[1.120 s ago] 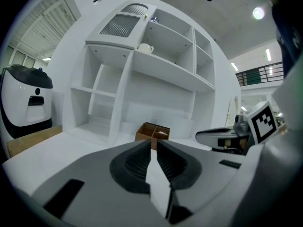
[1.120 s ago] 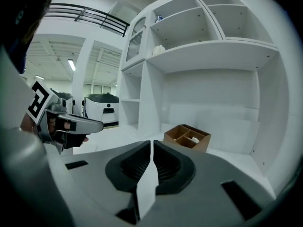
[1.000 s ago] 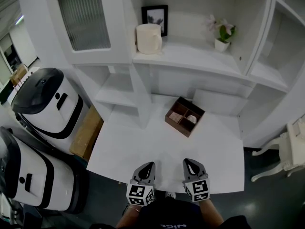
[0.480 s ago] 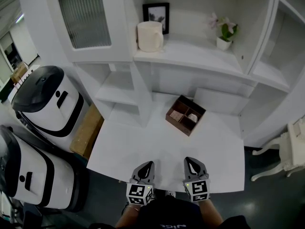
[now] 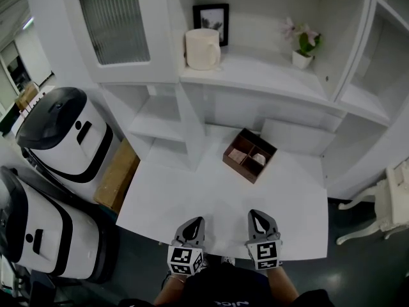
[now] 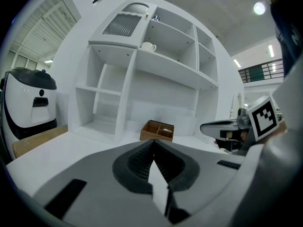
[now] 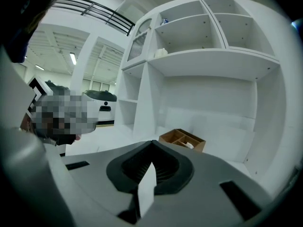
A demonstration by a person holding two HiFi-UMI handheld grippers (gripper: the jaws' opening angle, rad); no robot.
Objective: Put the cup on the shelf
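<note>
- The cup [image 5: 202,48] stands upright on the shelf [image 5: 268,75], above the brown box [image 5: 249,155] and off to its left. By my judgement the placing is done, so the main risk is disturbing it.
- The left gripper [image 5: 195,222] has its jaws pressed together with nothing between them. It hovers over the table [image 5: 179,190] on the person's side of the brown box, well apart from both the box and the cup.
- The right gripper [image 5: 256,217] is likewise closed and empty, on the near side of the brown box and just beside the left gripper.
- If either gripper reaches up past the brown box with its jaws together, the closed tips would push the cup instead of straddling it. The cup could then tip, or slide off the shelf's front edge and fall towards the table near the box.
- The picture frame [image 5: 210,23] stands just behind the cup, further from the brown box, and a shove on the cup could knock it over.
- The flower pot [image 5: 300,43] sits on the same shelf, above the brown box and to its right, well apart from the cup. A wide sweep of the right gripper could catch it.
- A low forward move of either gripper could strike the brown box, shift it and scatter the small items in its compartments.
</note>
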